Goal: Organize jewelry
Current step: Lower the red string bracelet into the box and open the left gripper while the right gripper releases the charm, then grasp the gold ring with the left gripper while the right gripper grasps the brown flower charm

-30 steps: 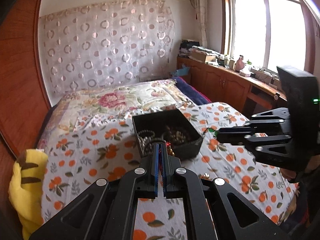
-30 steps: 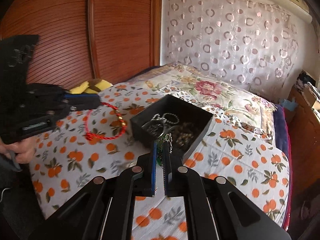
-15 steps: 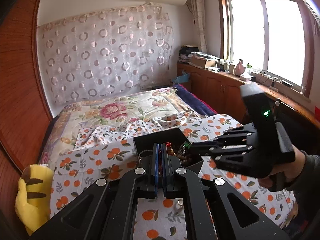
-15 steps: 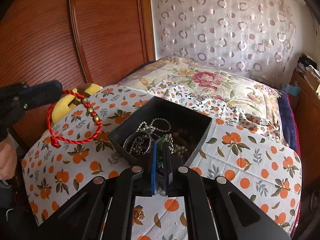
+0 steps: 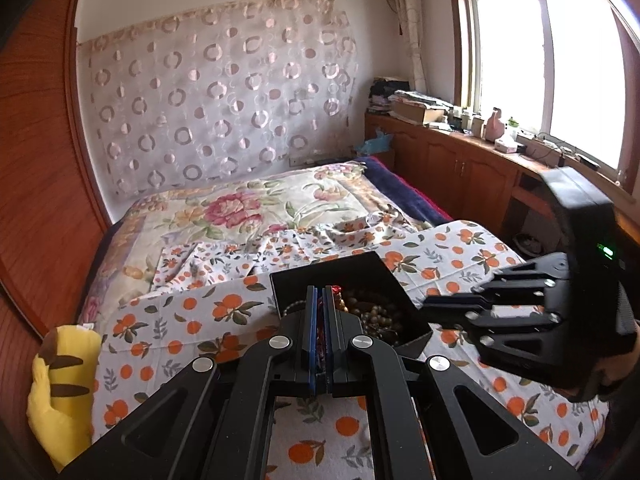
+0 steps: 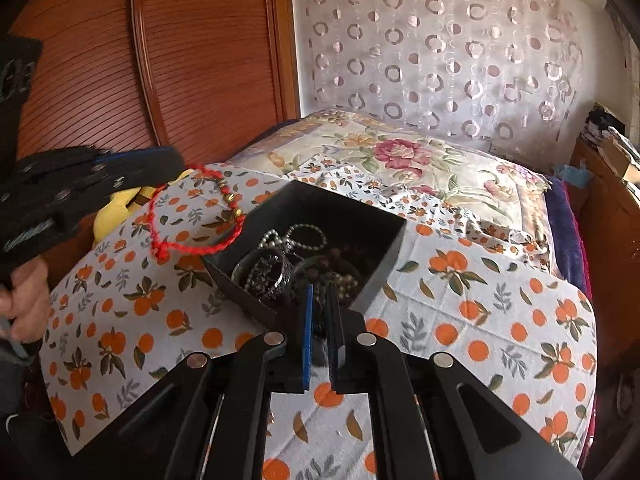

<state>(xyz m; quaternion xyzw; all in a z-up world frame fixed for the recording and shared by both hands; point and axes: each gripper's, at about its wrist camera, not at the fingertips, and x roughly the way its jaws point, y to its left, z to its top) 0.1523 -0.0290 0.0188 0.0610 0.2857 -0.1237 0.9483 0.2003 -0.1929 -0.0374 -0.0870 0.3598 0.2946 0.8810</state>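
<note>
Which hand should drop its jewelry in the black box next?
Probably left. The left gripper holds the red bracelet dangling beside the black box, so a short swing would put it over the opening. The right gripper is shut at the box's near edge; whether it holds anything is unclear.

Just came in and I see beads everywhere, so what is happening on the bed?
A person is sorting jewelry with a handheld claw in each hand. The left claw is shut on a red cord bracelet, which hangs in the air beside a black box on the orange-print cloth. The box already holds bead strings and chains. The right claw is shut at the box's near edge; what it grips, if anything, is hard to tell.
</note>
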